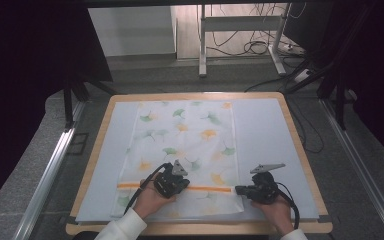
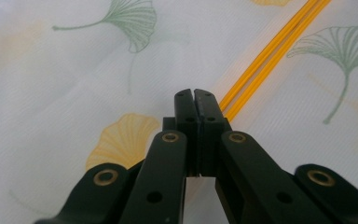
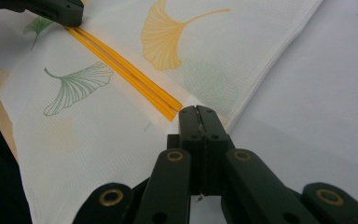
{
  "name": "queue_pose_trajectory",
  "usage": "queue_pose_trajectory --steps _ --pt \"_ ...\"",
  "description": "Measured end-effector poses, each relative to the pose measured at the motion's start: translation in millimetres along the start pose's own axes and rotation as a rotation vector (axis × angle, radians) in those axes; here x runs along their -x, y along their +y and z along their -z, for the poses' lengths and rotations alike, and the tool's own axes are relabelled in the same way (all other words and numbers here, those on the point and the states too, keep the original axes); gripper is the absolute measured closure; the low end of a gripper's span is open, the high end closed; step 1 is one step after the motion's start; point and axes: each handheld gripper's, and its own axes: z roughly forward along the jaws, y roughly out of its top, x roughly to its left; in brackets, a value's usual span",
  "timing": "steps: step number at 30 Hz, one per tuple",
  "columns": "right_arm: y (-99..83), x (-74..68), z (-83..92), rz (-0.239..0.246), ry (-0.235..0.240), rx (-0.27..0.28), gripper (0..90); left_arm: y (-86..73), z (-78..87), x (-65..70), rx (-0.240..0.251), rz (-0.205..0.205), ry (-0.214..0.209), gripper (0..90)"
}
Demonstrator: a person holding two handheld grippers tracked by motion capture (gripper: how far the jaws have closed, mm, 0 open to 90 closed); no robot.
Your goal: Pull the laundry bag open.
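Two shut claws sit on the leaf cloth by its orange stripe.

The left claw (image 2: 195, 93) is shut tight, its tip down on the cloth (image 1: 190, 145) beside the orange stripe (image 2: 265, 56). The right claw (image 3: 198, 112) is shut too, at the stripe's end near the cloth's edge. I cannot tell if either pinches cloth. The cloth lies flat on the surface (image 1: 265, 125). Both hands rest low at the near side. It looks like folding is starting; next, lift the near edge evenly.

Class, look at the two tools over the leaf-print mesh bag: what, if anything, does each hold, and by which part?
Both tools, left and right, are shut beside the bag's orange zipper; whether either pinches it cannot be told.
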Motion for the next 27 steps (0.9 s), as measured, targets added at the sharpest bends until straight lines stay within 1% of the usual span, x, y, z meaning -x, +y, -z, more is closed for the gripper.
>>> queue_pose_trajectory --steps 8,9,17,22,27 --pt "0.0 -0.1 0.0 0.002 -0.001 0.0 89.5 -5.2 3.9 -5.2 -0.002 0.018 0.004 90.0" --pt "-0.1 0.0 -0.1 0.004 -0.002 0.001 89.5 -5.9 4.2 -5.6 0.001 0.027 0.002 90.0" --pt "-0.1 -0.2 0.0 0.003 -0.001 0.001 89.5 -8.8 7.0 -7.6 -0.002 0.03 0.003 90.0" --pt "-0.1 -0.4 -0.1 0.003 -0.002 0.001 89.5 -11.2 8.9 -9.8 0.0 0.043 0.004 90.0" --pt "-0.1 -0.3 -0.1 0.004 -0.002 0.0 89.5 -13.6 11.2 -12.3 -0.006 0.041 0.009 90.0"
